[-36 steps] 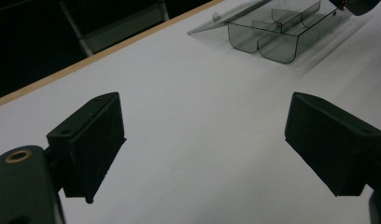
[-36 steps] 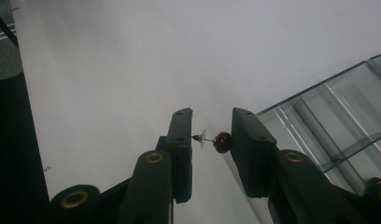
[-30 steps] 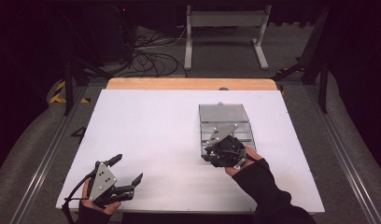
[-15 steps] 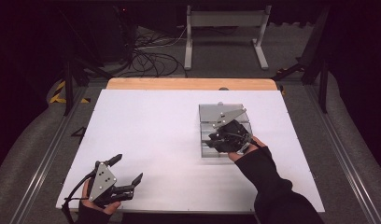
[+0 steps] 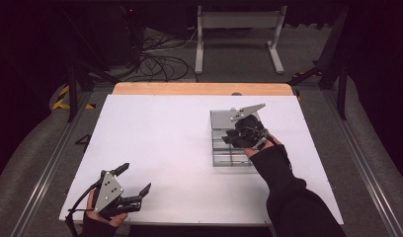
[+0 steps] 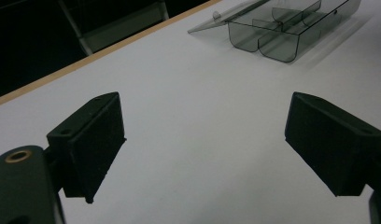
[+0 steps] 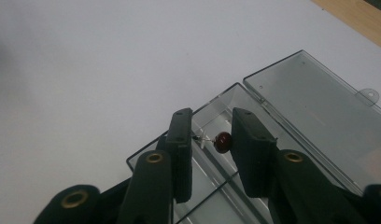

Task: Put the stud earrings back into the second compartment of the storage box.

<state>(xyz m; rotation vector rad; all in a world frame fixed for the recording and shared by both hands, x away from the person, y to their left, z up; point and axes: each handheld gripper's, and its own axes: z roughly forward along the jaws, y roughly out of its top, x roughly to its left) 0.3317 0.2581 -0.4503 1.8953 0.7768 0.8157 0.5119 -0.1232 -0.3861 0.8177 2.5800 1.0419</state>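
White tabletop point(image 5: 165, 148) with a wooden strip along its far edge, dark floor and cables behind it, and on it one clear plastic box point(image 5: 230, 157) and two grippers. Start at the right gripper point(image 7: 211, 140): its two black jaws are drawn close together, and between the pads sits one small dark red bead point(image 7: 222, 142) on a thin metal pin. The pin runs crosswise from jaw to jaw, its pale end against the left-hand pad, the bead just beside the right-hand pad. Whether both pads truly press on it, I cannot tell from here, but the piece hangs there above the box's open tray.

From the high view that right gripper point(image 5: 237, 137) is over the far half of the box, the hand in a dark sleeve coming in from the near right. Box is one piece with its lid point(image 7: 314, 107) swung open flat toward the far edge of the table; one small tab sticks out of the lid's rim. Long axis of the box runs from near to far. Dividers split the tray into compartments; the left gripper view shows at least three.

Out to the left gripper point(image 5: 132, 186): near-left corner of the table, well apart from the box, jaws spread wide with nothing but bare white surface between them.
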